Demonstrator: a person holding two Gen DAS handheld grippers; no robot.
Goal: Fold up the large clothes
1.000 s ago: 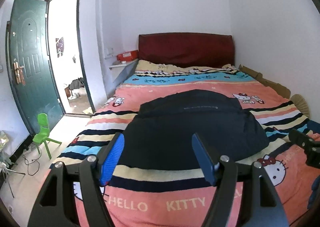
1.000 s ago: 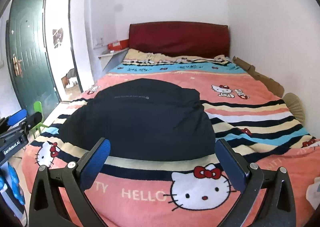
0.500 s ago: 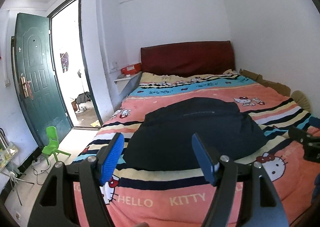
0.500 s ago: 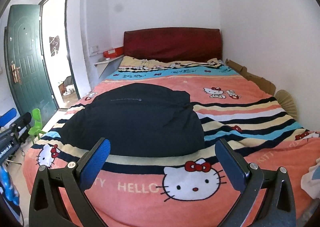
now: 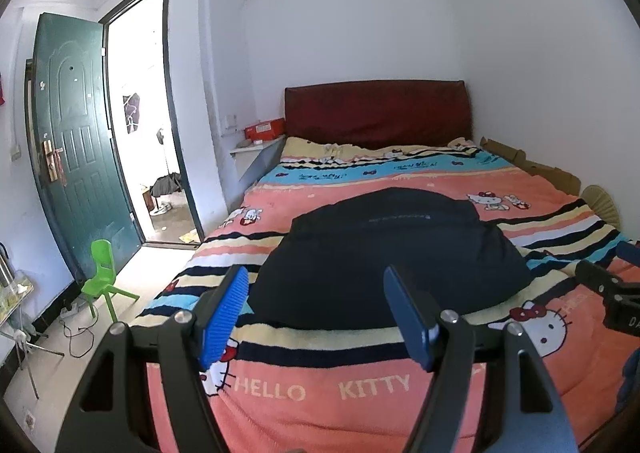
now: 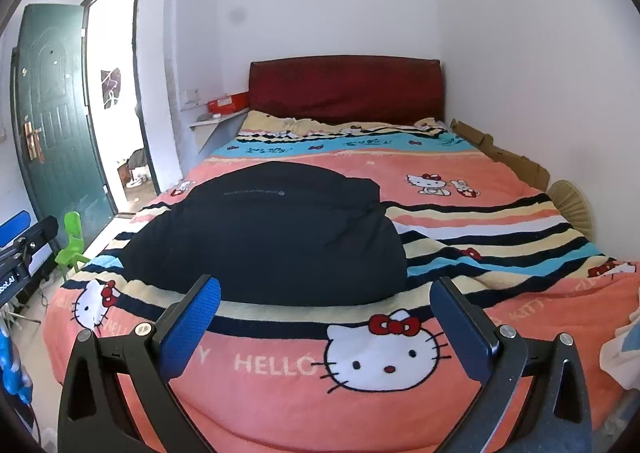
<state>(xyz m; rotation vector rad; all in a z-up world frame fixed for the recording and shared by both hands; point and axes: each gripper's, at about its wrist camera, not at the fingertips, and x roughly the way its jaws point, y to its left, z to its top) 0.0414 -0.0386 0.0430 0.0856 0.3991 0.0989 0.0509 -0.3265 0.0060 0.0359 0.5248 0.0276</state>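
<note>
Both grippers rose; only right view [image 6: 328,323] shows white cloth [image 6: 624,349].

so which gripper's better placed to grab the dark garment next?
Left, marginally. The left gripper is open with the dark garment centred between its fingers; the right gripper, also open, sits off the garment's right half. Neither touches it.

Garment [image 5: 384,249] on bed [image 5: 400,393], headboard [image 5: 376,113] behind; door [image 5: 76,141] left.
</note>
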